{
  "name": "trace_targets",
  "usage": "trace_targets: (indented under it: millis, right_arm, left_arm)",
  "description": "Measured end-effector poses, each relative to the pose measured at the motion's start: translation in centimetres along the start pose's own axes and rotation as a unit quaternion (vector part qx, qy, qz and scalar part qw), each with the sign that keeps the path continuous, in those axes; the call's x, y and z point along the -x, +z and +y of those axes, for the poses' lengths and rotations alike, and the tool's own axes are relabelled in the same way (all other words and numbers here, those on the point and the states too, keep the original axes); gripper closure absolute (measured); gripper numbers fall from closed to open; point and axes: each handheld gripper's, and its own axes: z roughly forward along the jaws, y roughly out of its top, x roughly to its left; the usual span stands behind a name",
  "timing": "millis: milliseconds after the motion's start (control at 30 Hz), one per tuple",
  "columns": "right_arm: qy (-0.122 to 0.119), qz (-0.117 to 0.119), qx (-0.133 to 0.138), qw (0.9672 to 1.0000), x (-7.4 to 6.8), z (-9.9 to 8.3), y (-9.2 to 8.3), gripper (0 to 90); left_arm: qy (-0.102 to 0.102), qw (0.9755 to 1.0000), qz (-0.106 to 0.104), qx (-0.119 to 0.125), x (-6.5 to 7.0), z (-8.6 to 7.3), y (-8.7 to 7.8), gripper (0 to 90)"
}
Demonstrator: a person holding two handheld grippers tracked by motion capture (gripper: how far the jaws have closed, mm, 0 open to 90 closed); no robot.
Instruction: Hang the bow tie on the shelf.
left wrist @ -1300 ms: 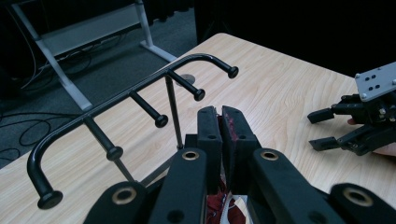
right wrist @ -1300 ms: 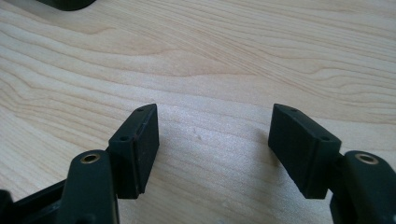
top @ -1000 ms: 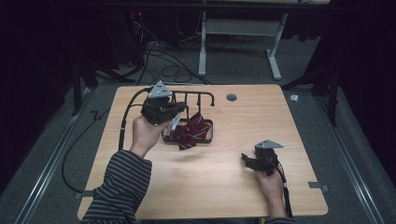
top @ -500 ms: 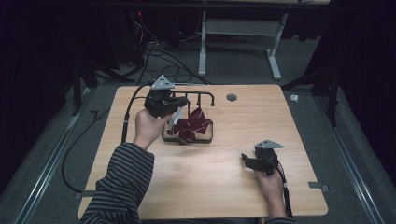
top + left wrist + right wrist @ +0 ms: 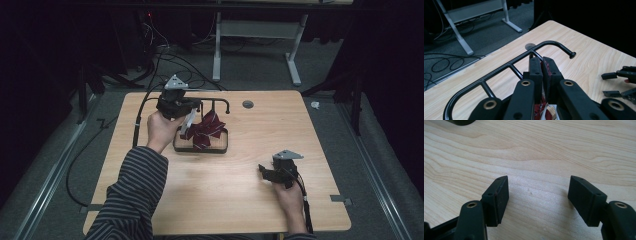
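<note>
**Left gripper carrying a necktie end at the rack's rail**

Nearest the person, the right gripper [image 5: 268, 172] rests on the bare table [image 5: 320, 130], jaws spread wide with nothing between them, well apart from the work. Farther off, the left gripper [image 5: 543, 65] has its jaws pinched together on an end of the maroon striped necktie [image 5: 206, 131]; red cloth shows in the seam between the pads [image 5: 552, 71], and a pale strip of the tie hangs below the gripper. The rest of the tie lies heaped on the black rack [image 5: 200, 149], just right of the left gripper. The rack's top rail [image 5: 506, 65] runs crosswise immediately beyond the jaw tips, its long axis across the gripper's line of reach; draping the tie would probably mean lifting the held end over it. The left hand is the nearer one. No brand or legible writing can be made out.
</note>
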Motion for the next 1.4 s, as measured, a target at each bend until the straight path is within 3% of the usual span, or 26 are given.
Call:
trace_targets:
  millis: [233,467,933,1400]
  right_arm:
    - [0.000,0.000,0.000,1.0000,0.0,0.0,0.0,34.5]
    - [0.000,0.000,0.000,1.0000,0.0,0.0,0.0,34.5]
    - [-0.001,0.001,0.000,1.0000,0.0,0.0,0.0,34.4]
    - [-0.001,0.001,0.000,1.0000,0.0,0.0,0.0,34.4]
  left_arm:
    - [-0.002,1.0000,0.009,-0.002,-0.5,0.1,0.8,86.6]
    - [-0.018,0.9997,0.013,-0.008,-1.3,-0.4,1.5,86.4]
    - [-0.026,0.9992,0.019,-0.024,-1.8,-1.0,2.7,86.1]
    - [-0.029,0.9989,0.027,-0.023,-1.9,-1.4,2.5,81.1]
